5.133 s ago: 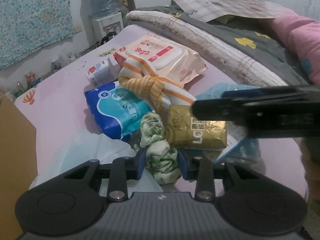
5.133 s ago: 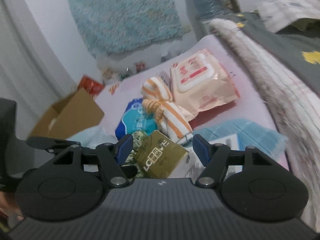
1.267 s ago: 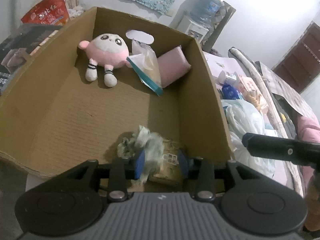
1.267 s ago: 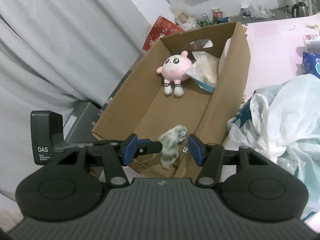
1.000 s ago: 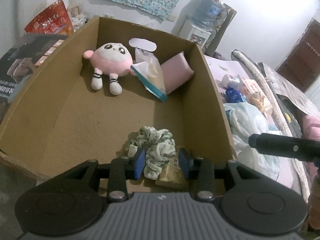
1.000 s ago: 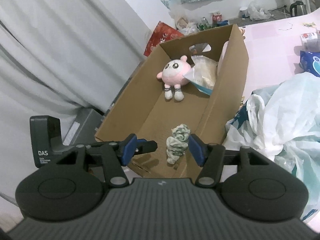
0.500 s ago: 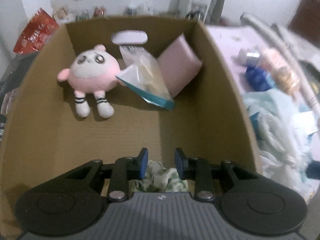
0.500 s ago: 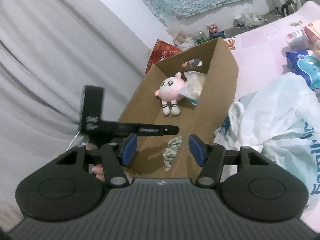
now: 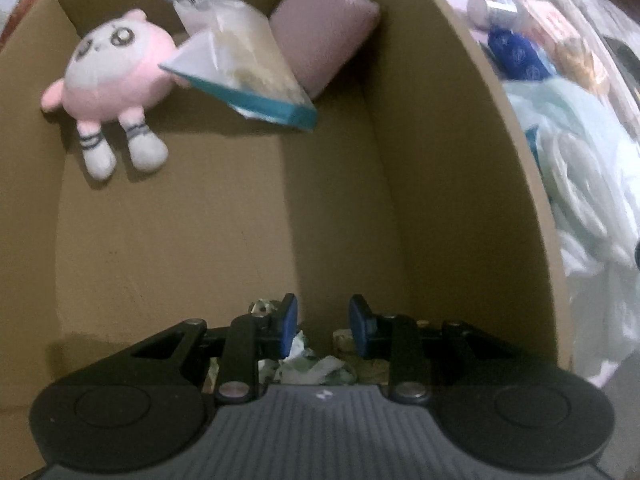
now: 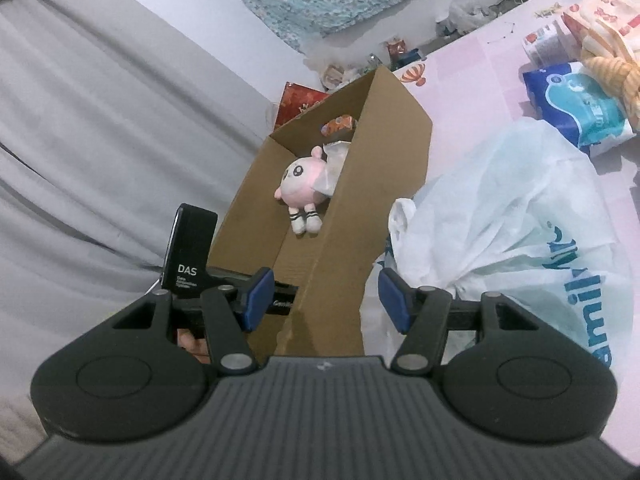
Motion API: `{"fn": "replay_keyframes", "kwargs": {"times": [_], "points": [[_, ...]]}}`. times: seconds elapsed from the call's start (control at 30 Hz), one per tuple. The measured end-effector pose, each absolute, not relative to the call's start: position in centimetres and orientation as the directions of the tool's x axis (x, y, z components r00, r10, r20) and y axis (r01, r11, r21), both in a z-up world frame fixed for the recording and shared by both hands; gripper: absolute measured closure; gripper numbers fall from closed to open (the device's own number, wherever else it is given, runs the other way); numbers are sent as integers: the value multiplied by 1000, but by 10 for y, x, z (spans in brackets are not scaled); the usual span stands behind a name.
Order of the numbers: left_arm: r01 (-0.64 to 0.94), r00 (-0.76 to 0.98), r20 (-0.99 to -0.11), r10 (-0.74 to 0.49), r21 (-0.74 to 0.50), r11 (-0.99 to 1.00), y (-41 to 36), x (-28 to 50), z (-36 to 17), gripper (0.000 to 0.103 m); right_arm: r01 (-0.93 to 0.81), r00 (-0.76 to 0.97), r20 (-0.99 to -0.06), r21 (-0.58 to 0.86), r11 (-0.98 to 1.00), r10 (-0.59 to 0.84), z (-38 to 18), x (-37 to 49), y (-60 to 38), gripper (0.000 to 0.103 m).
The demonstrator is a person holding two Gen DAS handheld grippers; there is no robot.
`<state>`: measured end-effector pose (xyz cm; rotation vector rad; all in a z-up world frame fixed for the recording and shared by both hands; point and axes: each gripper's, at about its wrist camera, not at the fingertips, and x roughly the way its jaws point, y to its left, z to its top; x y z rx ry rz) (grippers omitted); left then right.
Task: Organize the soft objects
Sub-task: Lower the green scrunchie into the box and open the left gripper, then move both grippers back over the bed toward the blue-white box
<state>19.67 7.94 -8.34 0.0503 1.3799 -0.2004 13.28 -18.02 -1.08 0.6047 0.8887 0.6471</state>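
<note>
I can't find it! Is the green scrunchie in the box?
In. The scrunchie lies on the box floor under the left claw.

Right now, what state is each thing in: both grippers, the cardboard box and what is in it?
Left gripper: jaws open, nothing pinched.
Green floral fabric scrunchie: on the box floor, under the left gripper.
Right gripper: open, empty, outside the box.
Brown cardboard box: open-topped.
Pink round plush toy: lying on the floor at the far end.
Clear plastic pouch: leaning beside the plush.
Mauve cushion: propped in the far corner.

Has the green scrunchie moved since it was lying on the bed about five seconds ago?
Yes. The green scrunchie has gone from the pink bed into the cardboard box, at the near end, opposite the pink plush toy, under the left gripper.
</note>
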Motion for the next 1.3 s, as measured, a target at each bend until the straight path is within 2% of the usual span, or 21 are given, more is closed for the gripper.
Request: {"fn": "replay_keyframes", "kwargs": {"times": [0.23, 0.4, 0.6, 0.77, 1.07, 1.3], "points": [[157, 172, -981, -88, -61, 986, 88, 188, -77, 73, -254, 484, -487, 717, 649, 727, -10, 132, -185, 44], [99, 252, -962, -106, -84, 992, 97, 174, -57, 56, -255, 499, -478, 716, 650, 723, -6, 125, -188, 43], [39, 374, -920, -115, -108, 993, 104, 154, -22, 45, -264, 549, -434, 721, 641, 714, 2, 107, -203, 34], [-6, 520, -846, -117, -140, 990, 104, 130, 5, 40, -224, 609, -393, 748, 625, 689, -2, 84, -227, 29], [78, 656, -745, -119, -90, 993, 68, 88, 40, 34, -57, 715, -400, 784, 618, 573, -37, 37, -296, 25], [207, 728, -650, -217, -93, 974, 12, 70, 55, 23, 61, 792, -380, 828, 557, 478, -68, 13, -349, 25]]}}
